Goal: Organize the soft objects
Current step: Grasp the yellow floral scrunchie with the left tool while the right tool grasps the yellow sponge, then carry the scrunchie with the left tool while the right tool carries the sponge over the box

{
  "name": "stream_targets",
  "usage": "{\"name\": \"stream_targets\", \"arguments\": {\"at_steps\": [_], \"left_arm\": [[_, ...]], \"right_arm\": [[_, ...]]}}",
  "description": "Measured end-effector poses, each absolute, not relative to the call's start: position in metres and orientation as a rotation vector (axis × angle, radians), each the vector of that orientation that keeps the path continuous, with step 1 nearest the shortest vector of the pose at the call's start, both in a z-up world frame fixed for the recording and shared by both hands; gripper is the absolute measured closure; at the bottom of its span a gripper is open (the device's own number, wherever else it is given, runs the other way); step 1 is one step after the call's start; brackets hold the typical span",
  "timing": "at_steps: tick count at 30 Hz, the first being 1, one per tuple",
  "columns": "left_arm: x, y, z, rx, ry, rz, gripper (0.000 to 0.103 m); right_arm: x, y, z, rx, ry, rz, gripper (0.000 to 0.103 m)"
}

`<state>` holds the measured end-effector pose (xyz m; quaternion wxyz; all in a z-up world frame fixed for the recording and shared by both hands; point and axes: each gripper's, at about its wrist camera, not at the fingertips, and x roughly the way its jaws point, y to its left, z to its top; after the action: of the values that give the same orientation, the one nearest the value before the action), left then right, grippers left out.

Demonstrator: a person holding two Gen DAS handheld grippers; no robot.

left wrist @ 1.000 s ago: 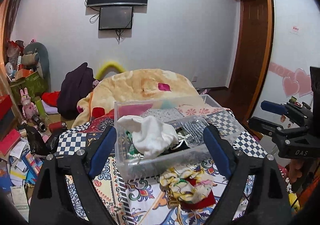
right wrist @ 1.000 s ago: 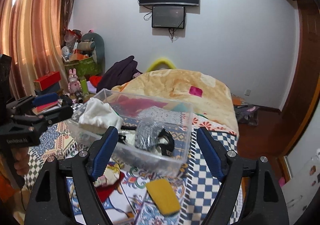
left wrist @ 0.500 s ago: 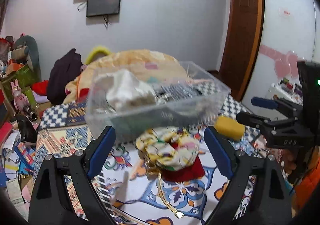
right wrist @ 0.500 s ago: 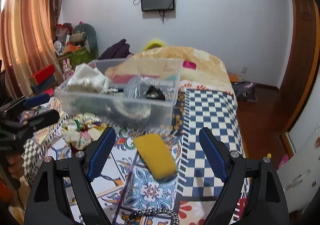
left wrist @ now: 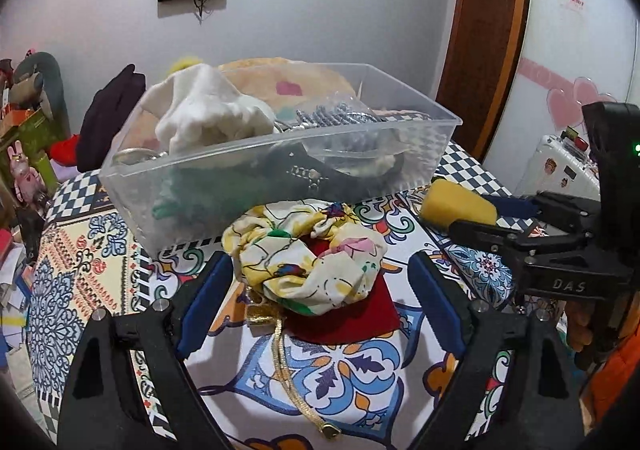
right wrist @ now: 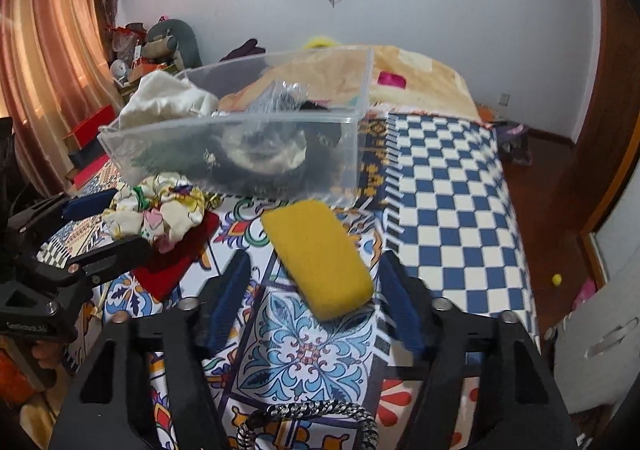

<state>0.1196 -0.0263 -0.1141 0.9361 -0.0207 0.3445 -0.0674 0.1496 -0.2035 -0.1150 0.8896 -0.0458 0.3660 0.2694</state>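
Closing in on both loose items beside the clear bin (left wrist: pixel 280 137).
I've dropped both tools: left tool (left wrist: pixel 320 294), jaws apart, straddles the floral scrunchie (left wrist: pixel 308 254) before the bin; right tool (right wrist: pixel 316 302), apart, flanks the yellow sponge (right wrist: pixel 316 254).

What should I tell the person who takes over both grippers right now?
Left gripper: open, around the flowery cloth, not closed on it.
Right gripper: open, around the yellow sponge.
Clear bin: already holds a white cloth and dark items.
Left to do: grasp the cloth, the sponge and the red cloth under it, and put them in the bin.
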Motion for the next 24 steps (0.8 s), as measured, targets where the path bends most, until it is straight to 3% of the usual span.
{"name": "stream_targets", "arguments": {"at_steps": [2,3,14,24], "left_arm": [[0.123,-0.028,-0.117,-0.044,0.718,-0.146,0.03],[0.125,-0.028,-0.119,-0.046,0.727,-0.155,0.032],[0.121,-0.013,-0.118,-0.109,0.706,-0.172,0.072],[0.103,-0.003,-0.086,-0.107,0.603,-0.179,0.08]], "right_arm": [[0.148,-0.2,-0.118,-0.112,0.781,0.582,0.069],[0.146,-0.199,-0.12,-0.12,0.784,0.586,0.071],[0.137,-0.199,-0.107,-0.101,0.726,0.609,0.074],[0.135,-0.208,-0.084,-0.075,0.646,0.604,0.074]]}}
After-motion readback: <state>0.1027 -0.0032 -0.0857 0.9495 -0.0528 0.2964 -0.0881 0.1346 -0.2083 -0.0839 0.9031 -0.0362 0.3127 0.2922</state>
